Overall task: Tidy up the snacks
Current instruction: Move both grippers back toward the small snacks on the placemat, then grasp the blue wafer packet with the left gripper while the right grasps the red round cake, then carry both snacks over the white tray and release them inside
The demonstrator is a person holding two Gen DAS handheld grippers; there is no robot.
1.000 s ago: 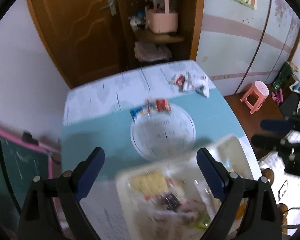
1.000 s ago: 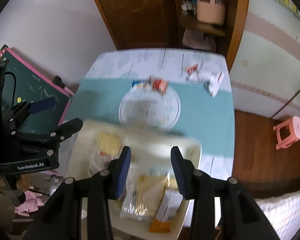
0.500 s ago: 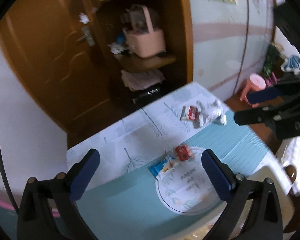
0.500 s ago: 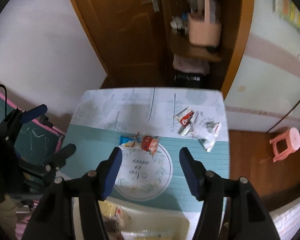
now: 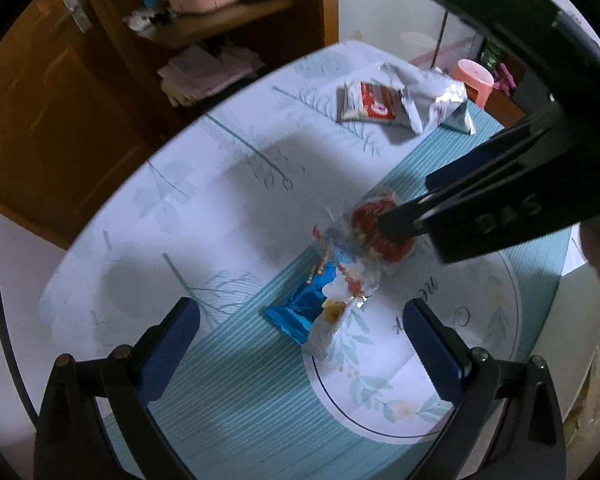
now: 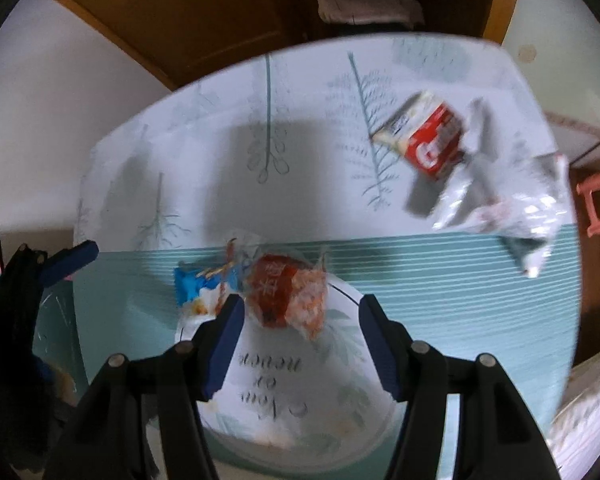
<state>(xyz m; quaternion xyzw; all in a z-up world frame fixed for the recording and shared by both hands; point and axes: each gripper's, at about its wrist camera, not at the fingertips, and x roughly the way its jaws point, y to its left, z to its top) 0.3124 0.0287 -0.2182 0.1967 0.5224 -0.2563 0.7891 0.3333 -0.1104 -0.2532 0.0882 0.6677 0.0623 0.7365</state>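
Observation:
A red snack packet (image 6: pixel 286 296) lies on the table at the rim of a round white mat (image 6: pixel 300 380). A blue and white snack packet (image 5: pixel 316 300) lies just left of it and shows in the right wrist view too (image 6: pixel 204 288). My right gripper (image 6: pixel 300 320) is open, with its fingers on either side of the red packet and a little short of it. In the left wrist view its fingers (image 5: pixel 400 224) reach over the red packet (image 5: pixel 370 216). My left gripper (image 5: pixel 300 332) is open, just short of the blue packet.
A red and white packet (image 5: pixel 370 106) and a crumpled silver wrapper (image 5: pixel 436 98) lie at the table's far right corner. A white bin edge (image 6: pixel 588 420) sits at the near right. A pink stool (image 5: pixel 474 80) stands beyond the table. A wooden shelf (image 5: pixel 220 12) is behind it.
Both grippers have moved forward and down, away from the white bin, to the packets at the mat's far rim. Both remain open.

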